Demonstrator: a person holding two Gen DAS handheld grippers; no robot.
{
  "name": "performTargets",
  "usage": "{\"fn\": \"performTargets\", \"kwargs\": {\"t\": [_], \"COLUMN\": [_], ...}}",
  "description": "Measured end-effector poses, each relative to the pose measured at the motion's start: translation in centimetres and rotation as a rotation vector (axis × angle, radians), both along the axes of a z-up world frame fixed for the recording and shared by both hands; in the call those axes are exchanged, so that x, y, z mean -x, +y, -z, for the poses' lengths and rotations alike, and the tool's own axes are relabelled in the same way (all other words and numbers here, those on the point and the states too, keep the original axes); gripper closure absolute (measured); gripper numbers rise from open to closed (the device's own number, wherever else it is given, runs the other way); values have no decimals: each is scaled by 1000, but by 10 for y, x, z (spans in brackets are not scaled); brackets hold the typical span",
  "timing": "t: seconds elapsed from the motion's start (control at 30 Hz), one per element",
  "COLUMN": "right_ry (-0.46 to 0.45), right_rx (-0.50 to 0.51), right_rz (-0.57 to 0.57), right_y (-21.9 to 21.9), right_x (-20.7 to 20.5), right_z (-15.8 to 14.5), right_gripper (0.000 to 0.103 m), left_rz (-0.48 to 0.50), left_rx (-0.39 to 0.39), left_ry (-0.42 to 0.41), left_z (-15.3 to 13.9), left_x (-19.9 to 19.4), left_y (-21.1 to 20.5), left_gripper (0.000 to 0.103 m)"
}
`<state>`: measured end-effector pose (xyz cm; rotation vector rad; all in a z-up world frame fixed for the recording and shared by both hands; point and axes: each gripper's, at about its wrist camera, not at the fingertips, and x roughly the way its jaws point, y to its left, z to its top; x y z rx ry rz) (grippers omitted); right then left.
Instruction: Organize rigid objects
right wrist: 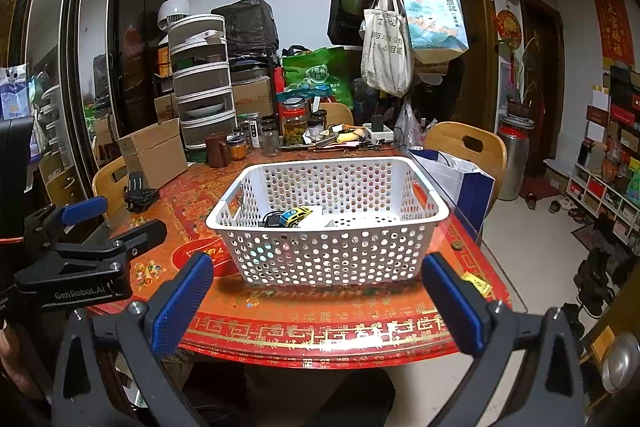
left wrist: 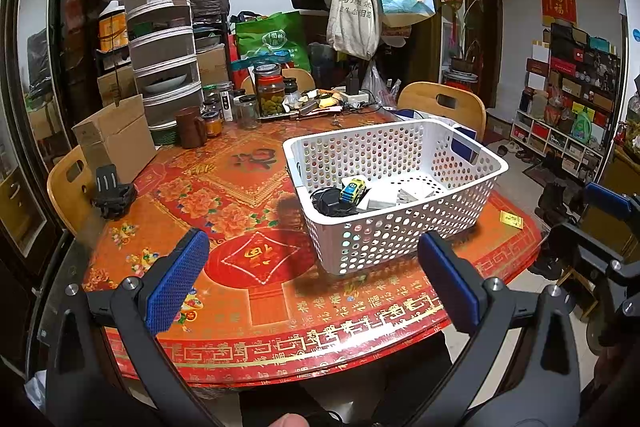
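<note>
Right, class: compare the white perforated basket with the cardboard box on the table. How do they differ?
The white basket has walls full of round holes; the cardboard box has solid brown walls. The basket is open-topped, showing a toy car inside; the box's contents cannot be seen. The basket sits near the table's front edge, the box far back on the left. Both rest on the red patterned table.

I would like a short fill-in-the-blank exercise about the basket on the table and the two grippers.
1. The white basket stands on the red ____.
2. The yellow toy car lies ____ the basket.
3. The left gripper and the right gripper both have jaws that are ____.
4. The pads on the fingers are ____ in colour.

Missing words: table; inside; open; blue
</note>
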<state>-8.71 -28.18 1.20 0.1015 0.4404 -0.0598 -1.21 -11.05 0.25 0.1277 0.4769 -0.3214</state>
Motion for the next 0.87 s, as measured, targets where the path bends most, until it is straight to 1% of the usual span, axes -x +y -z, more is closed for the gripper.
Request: {"fn": "performTargets", "kwargs": {"t": [0.57,0.87], "right_ry": [-1,-3], "right_rx": [-1,-1], "right_rz": [0,-11], "right_y": [0,2], "right_x": [0,0], "right_z": [0,-1], "right_gripper": [0,0], "left_rz": [6,14], "left_rx": [-1,-10], "left_ry": [2,-11], "left_z": [-1,-1], "left_x": [2,6], "left_y": [-1,-2], "left_gripper": [0,0]}}
